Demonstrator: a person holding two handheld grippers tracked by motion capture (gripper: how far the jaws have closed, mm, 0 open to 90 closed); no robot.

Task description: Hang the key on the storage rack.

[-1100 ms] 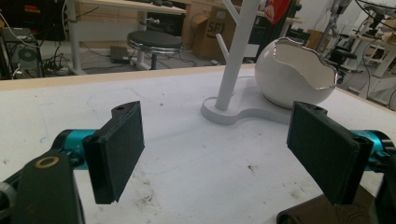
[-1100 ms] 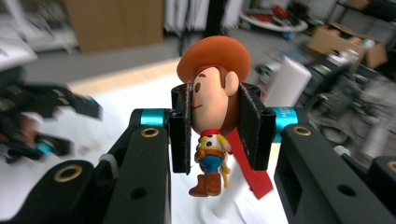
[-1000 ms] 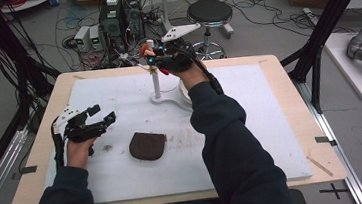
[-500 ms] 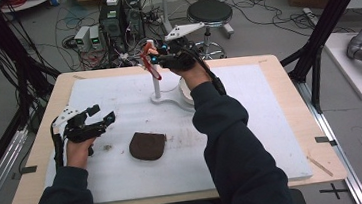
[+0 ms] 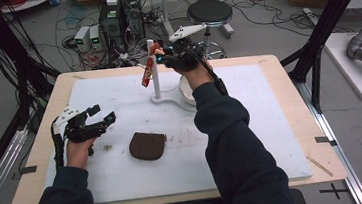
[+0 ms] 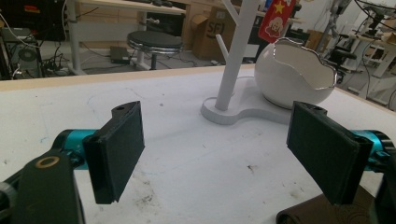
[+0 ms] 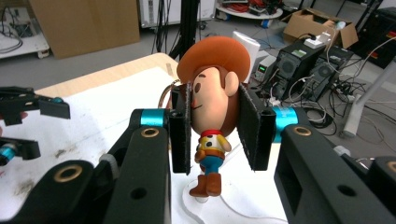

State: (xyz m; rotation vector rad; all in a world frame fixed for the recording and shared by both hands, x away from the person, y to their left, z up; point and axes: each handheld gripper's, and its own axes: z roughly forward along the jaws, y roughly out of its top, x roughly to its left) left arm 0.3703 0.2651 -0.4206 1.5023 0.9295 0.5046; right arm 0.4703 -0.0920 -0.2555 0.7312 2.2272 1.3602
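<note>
My right gripper [image 5: 163, 59] is held up beside the top of a white branched stand [image 5: 155, 69] at the table's far middle. It is shut on the head of a small cowboy figure [image 7: 215, 93] with an orange hat. A key ring [image 7: 166, 100] shows behind the figure, and a red tag [image 5: 147, 76] dangles below it, left of the post. My left gripper [image 5: 95, 123] rests open near the table's left side, its pads [image 6: 119, 149] wide apart with nothing between them. It faces the stand [image 6: 233, 56].
A white egg-shaped bowl [image 6: 294, 74] sits on the stand's base [image 5: 166, 101]. A brown pouch [image 5: 147, 145] lies on the white mat [image 5: 251, 125] between my arms. Cables, computers and a stool stand beyond the far edge.
My right gripper has shifted slightly left with the cowboy figure, and the red tag now hangs left of the post. The left gripper has stayed put.
</note>
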